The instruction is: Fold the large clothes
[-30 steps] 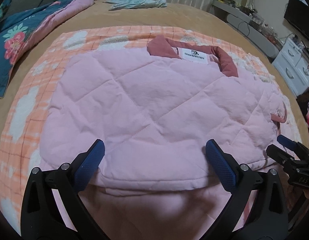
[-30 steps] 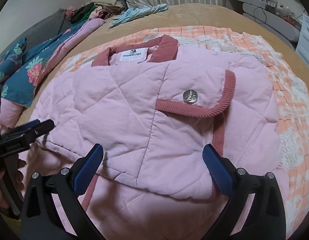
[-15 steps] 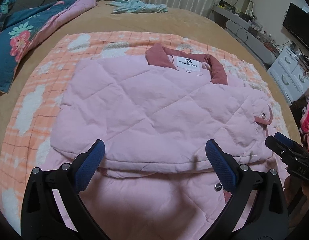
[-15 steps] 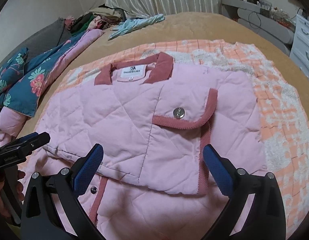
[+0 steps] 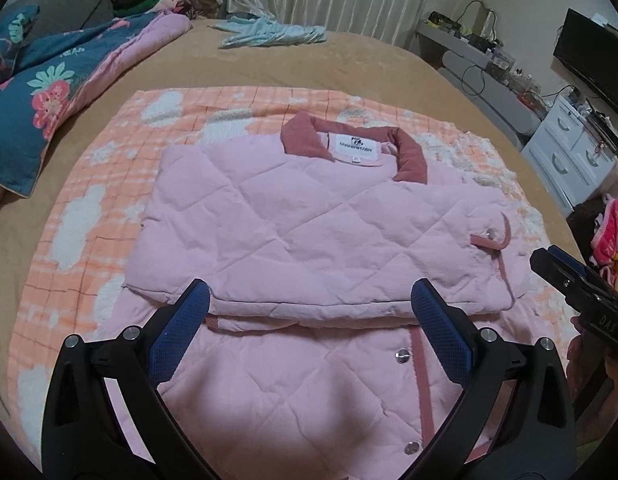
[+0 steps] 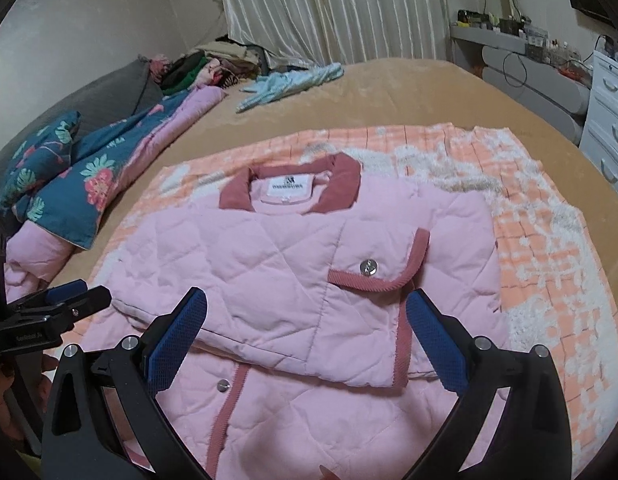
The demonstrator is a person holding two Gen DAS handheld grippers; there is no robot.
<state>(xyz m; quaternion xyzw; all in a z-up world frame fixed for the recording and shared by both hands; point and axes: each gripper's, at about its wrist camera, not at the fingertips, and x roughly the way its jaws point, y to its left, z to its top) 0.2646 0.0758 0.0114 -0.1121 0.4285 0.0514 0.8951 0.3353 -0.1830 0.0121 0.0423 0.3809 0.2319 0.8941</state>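
A pink quilted jacket (image 5: 309, 224) with a dusty-red collar lies on an orange checked blanket (image 5: 89, 216) on the bed. Its sleeves are folded across the chest; the lower part with snap buttons lies nearest me. In the right wrist view the jacket (image 6: 269, 264) shows a red-trimmed pocket flap. My left gripper (image 5: 309, 320) is open and empty above the jacket's lower part. My right gripper (image 6: 305, 324) is open and empty over the same area. Each gripper shows at the edge of the other's view: the right one (image 5: 577, 280), the left one (image 6: 57, 304).
A blue floral quilt (image 5: 41, 92) lies at the left of the bed. A light blue garment (image 5: 269, 34) lies at the far side, with a pile of clothes (image 6: 205, 68) behind. White drawers (image 5: 569, 156) and a shelf stand at the right.
Both grippers have pulled back and up from the jacket. More of its lower part and the blanket shows now. Both stay open.
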